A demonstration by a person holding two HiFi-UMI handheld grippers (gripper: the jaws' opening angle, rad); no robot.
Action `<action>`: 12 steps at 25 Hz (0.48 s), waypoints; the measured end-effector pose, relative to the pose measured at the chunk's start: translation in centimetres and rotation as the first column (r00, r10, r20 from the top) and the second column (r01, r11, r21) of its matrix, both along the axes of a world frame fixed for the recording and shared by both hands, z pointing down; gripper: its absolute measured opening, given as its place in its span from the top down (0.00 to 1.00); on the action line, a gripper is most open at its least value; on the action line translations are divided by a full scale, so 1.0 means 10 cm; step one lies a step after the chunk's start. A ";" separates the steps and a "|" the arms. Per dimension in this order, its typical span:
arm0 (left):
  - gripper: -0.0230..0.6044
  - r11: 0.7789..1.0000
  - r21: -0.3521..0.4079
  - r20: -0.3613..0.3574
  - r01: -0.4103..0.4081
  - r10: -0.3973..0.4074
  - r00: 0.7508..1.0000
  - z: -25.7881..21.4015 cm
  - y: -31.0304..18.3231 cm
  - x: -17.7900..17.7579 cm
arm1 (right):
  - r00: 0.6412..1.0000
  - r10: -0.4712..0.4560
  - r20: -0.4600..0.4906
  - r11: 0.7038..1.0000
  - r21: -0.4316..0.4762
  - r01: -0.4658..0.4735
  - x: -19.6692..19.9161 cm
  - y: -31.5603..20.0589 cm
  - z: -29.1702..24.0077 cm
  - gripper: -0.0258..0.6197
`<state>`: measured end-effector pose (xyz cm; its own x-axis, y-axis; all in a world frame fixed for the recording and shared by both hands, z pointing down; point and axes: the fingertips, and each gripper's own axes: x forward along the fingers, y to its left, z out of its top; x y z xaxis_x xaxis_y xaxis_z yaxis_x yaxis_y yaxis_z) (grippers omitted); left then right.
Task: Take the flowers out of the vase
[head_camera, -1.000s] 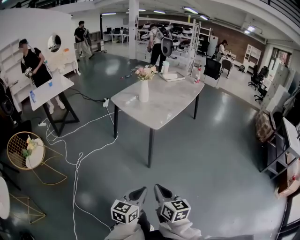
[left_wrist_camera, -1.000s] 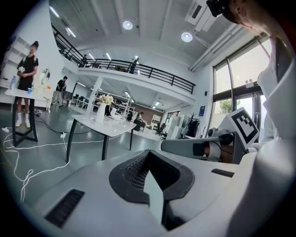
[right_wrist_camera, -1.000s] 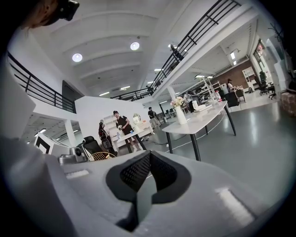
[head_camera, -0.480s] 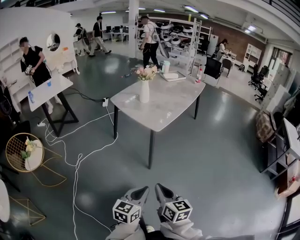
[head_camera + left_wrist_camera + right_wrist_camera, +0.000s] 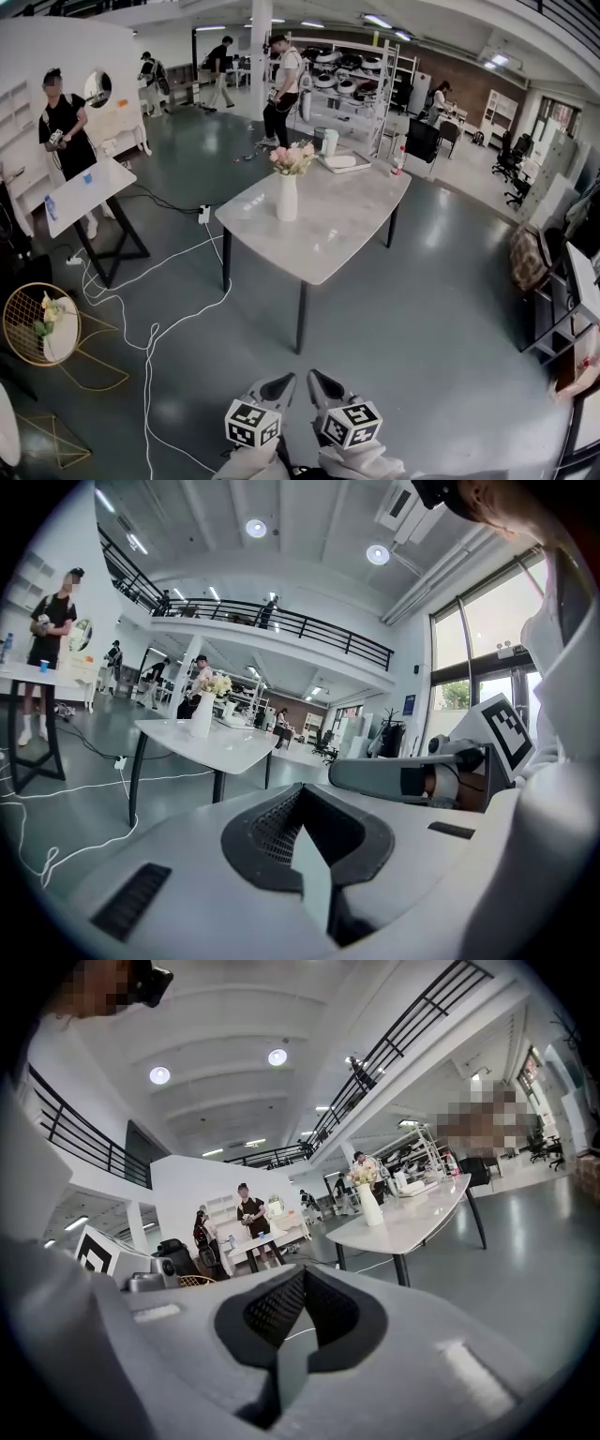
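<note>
A white vase (image 5: pixel 286 197) with pink and cream flowers (image 5: pixel 293 157) stands on the far left part of a white marble-topped table (image 5: pixel 337 225), well ahead of me. Both grippers hang low at the bottom of the head view, side by side and far short of the table. My left gripper (image 5: pixel 280 381) and my right gripper (image 5: pixel 315 377) are shut with nothing in them. The left gripper view shows the vase (image 5: pixel 202 715) far off at the left. In the right gripper view the vase (image 5: pixel 371 1204) and flowers (image 5: pixel 364 1175) sit small at centre right.
White cables (image 5: pixel 150 323) trail over the grey floor at the left. A small white table (image 5: pixel 84 187) and a gold wire chair (image 5: pixel 42 323) stand at the left, a person (image 5: pixel 64 131) behind them. A tray (image 5: pixel 342 161) and a cup (image 5: pixel 330 141) sit at the table's far end. A shelving rack (image 5: pixel 356 75) is behind.
The table with the vase has come a little nearer and larger in the head view. People at the back have walked on. Both grippers stay shut, side by side.
</note>
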<state>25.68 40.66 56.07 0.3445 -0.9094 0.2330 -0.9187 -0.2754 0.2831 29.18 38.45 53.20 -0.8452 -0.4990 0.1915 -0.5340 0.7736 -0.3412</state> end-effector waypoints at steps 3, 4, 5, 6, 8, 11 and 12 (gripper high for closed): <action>0.96 1.000 0.000 -0.011 0.001 -0.001 1.000 -0.04 -0.27 -0.15 | 1.000 -0.006 -0.001 1.000 -0.003 0.006 -0.15 -0.26 -0.05 0.96; 0.96 1.000 -0.002 -0.013 -0.001 0.001 1.000 -0.04 -0.35 -0.22 | 1.000 -0.005 -0.001 1.000 -0.003 0.005 -0.22 -0.34 -0.06 0.96; 0.96 1.000 -0.004 -0.014 -0.005 0.005 1.000 -0.04 -0.43 -0.28 | 1.000 -0.002 -0.003 1.000 -0.003 0.002 -0.29 -0.43 -0.06 0.96; 0.96 1.000 -0.006 -0.013 -0.008 0.008 1.000 -0.05 -0.51 -0.36 | 1.000 0.004 -0.009 1.000 -0.005 -0.004 -0.36 -0.52 -0.06 0.96; 0.96 1.000 -0.007 -0.010 -0.009 0.009 1.000 -0.08 -0.65 -0.52 | 1.000 0.016 -0.024 1.000 -0.013 -0.016 -0.51 -0.68 -0.05 0.96; 0.96 1.000 -0.006 -0.007 -0.001 0.001 1.000 -0.12 -0.85 -0.78 | 0.999 0.018 -0.030 1.000 -0.018 -0.019 -0.75 -0.89 -0.07 0.96; 0.96 1.000 -0.003 -0.006 0.001 -0.001 1.000 -0.14 -0.93 -0.87 | 0.999 0.018 -0.028 1.000 -0.018 -0.018 -0.82 -0.96 -0.08 0.96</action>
